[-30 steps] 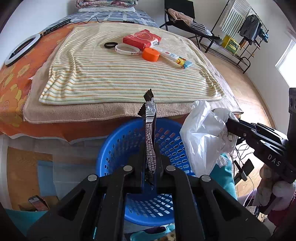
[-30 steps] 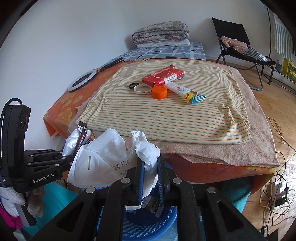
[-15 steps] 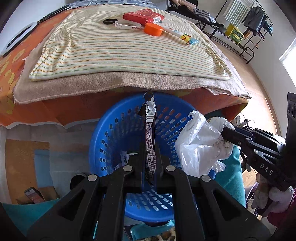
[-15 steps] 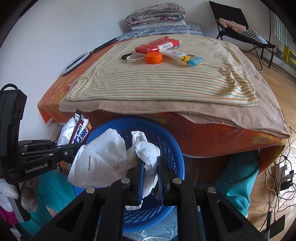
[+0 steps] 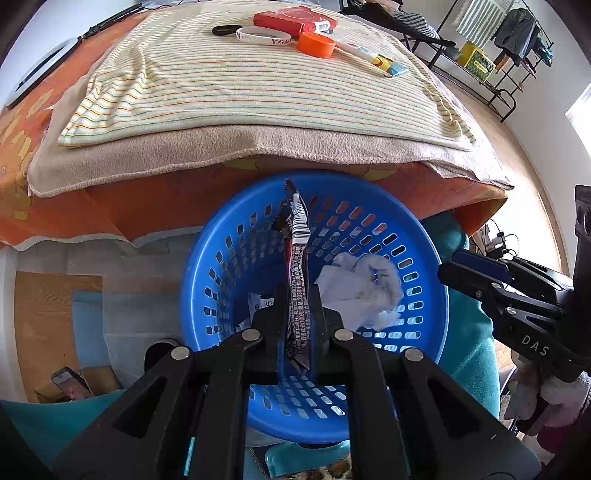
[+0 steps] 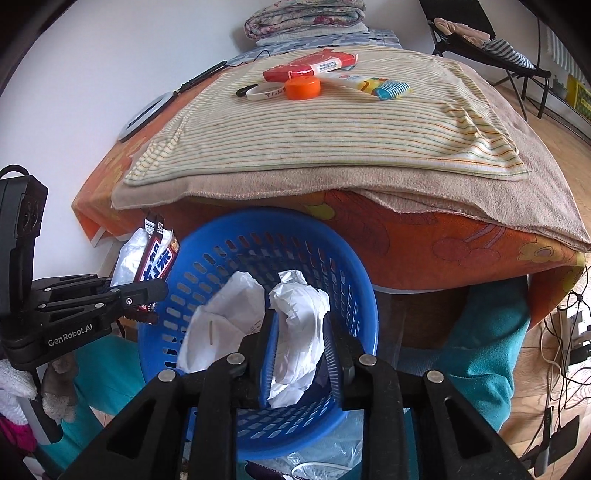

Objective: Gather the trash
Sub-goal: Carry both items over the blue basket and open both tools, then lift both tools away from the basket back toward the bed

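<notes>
left wrist: steeply down, close | right wrist: same | shared: blue basket (image 5: 207, 266)

"DAS" on right hand-held gripper (image 5: 448, 270); "GenRobot.AI" on left hand-held gripper (image 6: 162, 289); wristband (image 5: 263, 36) maybe "Kobe".

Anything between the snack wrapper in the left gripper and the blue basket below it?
Nothing visible. The snack wrapper hangs between the opening jaws of the left gripper, directly over the open blue basket. Only crumpled white plastic lies inside, off to one side.

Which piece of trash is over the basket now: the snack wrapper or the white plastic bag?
Both: the wrapper between the opening left claw, the bag at the opening right claw.
</notes>
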